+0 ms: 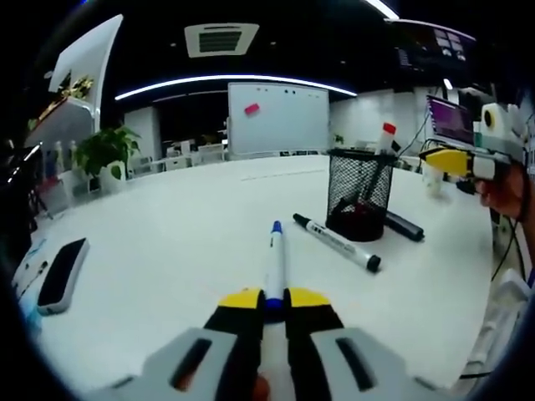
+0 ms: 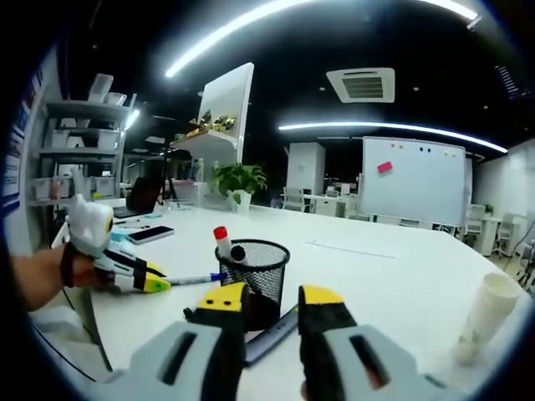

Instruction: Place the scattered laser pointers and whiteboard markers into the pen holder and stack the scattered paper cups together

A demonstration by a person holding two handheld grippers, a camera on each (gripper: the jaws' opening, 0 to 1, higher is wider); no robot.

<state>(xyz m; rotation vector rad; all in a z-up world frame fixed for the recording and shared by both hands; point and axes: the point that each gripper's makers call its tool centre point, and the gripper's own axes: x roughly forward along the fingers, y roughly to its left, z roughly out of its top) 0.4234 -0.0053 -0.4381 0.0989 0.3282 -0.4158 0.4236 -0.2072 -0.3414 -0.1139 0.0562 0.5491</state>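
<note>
blue marker [image 1: 273, 267] clamped between left jaws

In the left gripper view, a marker [image 1: 273, 266] lies between the left gripper [image 1: 273, 302] jaws, pointing ahead. Ahead and right of it, a second marker [image 1: 336, 242] lies on the table [image 1: 167, 242], beside the pen holder [image 1: 361, 195]. A dark pointer [image 1: 405, 225] lies right of the holder. A phone [image 1: 61, 273] lies far left.

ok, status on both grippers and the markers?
Left gripper shut on blue marker. Right gripper open, empty, near pen holder. Black marker loose on table. Path unobstructed.
</note>
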